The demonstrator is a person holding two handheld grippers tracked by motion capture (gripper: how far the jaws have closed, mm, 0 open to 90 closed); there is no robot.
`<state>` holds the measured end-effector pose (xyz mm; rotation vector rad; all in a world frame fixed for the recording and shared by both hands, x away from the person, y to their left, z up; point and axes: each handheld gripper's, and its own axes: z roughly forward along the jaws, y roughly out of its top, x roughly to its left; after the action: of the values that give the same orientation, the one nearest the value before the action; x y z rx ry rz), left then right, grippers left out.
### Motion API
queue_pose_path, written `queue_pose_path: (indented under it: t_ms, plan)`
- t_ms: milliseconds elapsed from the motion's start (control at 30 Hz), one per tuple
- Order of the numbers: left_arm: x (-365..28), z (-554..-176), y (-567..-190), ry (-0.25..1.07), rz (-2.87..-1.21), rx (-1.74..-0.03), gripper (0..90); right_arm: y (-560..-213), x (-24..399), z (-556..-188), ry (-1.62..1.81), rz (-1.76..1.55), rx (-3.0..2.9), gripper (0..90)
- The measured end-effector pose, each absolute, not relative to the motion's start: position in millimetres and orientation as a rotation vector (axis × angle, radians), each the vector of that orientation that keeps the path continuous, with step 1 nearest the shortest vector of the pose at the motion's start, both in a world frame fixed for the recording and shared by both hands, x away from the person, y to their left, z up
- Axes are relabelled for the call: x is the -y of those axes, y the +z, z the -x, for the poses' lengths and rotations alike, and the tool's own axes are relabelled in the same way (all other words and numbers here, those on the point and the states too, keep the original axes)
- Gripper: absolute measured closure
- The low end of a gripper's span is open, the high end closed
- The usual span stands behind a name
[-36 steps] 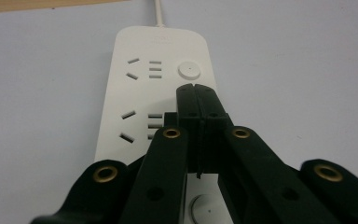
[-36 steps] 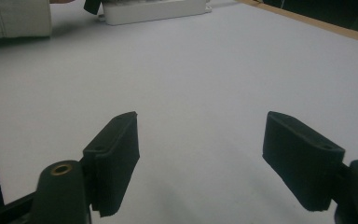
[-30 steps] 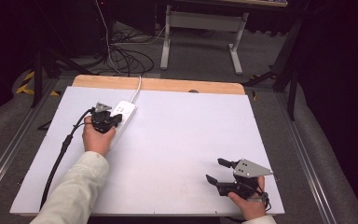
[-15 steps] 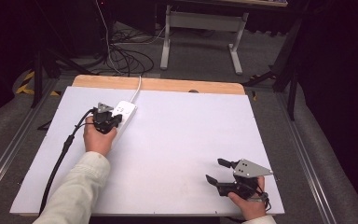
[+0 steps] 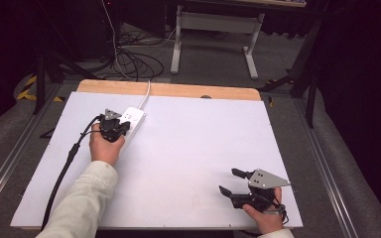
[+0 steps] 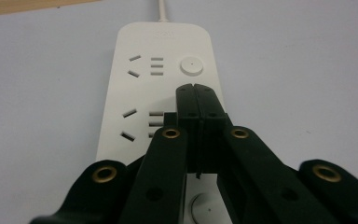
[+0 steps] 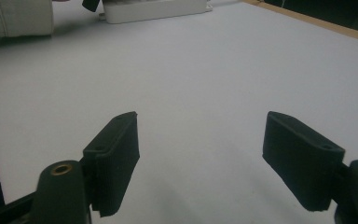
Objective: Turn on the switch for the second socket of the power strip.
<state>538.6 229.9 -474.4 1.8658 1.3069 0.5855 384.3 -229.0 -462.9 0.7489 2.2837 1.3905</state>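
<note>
A white power strip [image 5: 133,118] lies at the far left of the white table top [image 5: 193,144], its white cord [image 5: 146,91] running off the far edge. My left gripper [image 5: 123,127] hovers over it, shut with nothing seen between the jaws. In the left gripper view the closed tips [image 6: 196,91] sit above the strip [image 6: 135,84], just short of a round button [image 6: 192,65]. My right gripper [image 5: 227,181] rests near the front right corner, open and empty. The right gripper view has its jaws [image 7: 205,158] wide apart over bare table, with the strip [image 7: 154,9] far off.
A wooden strip [image 5: 178,90] edges the far side of the table. A black cable [image 5: 64,168] trails from the left gripper along the sleeve [image 5: 84,203]. Loose cables [image 5: 129,54] and a white desk frame [image 5: 213,25] stand on the floor behind.
</note>
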Motion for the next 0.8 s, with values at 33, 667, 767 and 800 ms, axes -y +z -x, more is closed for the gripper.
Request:
queue_pose_path:
  t_ms: [33,667,767,800]
  plan:
    - [-229,-539,-474,0.588,-1.867,-1.306,90.0,-463,229,-384,1.391,-0.749,-2.285,27.3]
    - [-217,-541,-471,0.657,-1.957,-1.309,90.0,-464,231,-383,1.39,-0.757,-2.286,27.2]
    - [-218,-542,-471,0.65,-1.954,-1.302,90.0,-464,232,-383,1.39,-0.759,-2.285,27.3]
    - [-219,-542,-470,0.642,-1.952,-1.303,90.0,-464,232,-383,1.391,-0.759,-2.285,27.3]
